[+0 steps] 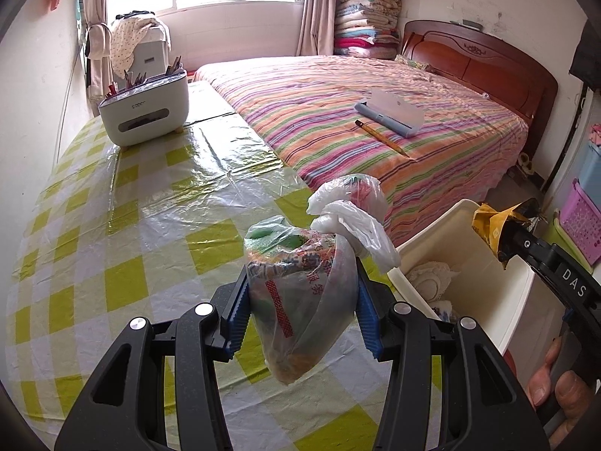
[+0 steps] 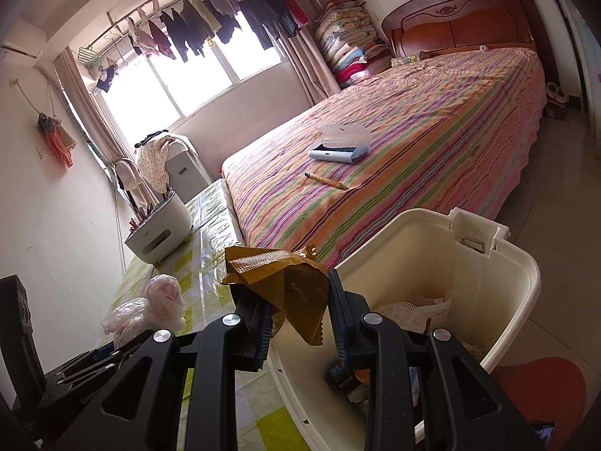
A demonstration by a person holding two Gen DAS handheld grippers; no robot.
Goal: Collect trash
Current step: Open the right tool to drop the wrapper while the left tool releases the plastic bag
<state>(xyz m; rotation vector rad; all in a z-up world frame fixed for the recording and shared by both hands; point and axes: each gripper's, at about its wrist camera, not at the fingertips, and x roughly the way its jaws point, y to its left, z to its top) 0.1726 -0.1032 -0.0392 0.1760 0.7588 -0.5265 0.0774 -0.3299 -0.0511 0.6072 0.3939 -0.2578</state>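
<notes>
Now the left gripper (image 1: 302, 300) clamps a knotted clear plastic bag of trash (image 1: 300, 293) between its 2 blue pads, the bag hanging above the table (image 1: 112, 244) near its right edge, close to the bed. Its knotted top reaches toward the rim of the cream bin (image 1: 469, 263), which stands just beside that edge, in the gap between table and bed (image 1: 375, 112).

Over the bin's near-left rim (image 2: 518, 263) the right gripper (image 2: 300, 319) is set narrow on a crumpled brown-gold wrapper (image 2: 289, 285); the wrapper sits between the fingers, though whether both pads press it I cannot tell. Paper scraps lie in the bin.

Most of the checked tablecloth is bare; a white organiser (image 1: 144, 109) sits at the far-left corner. A pencil (image 1: 381, 137) and a pale blue case (image 1: 390, 111) lie on the bed.
</notes>
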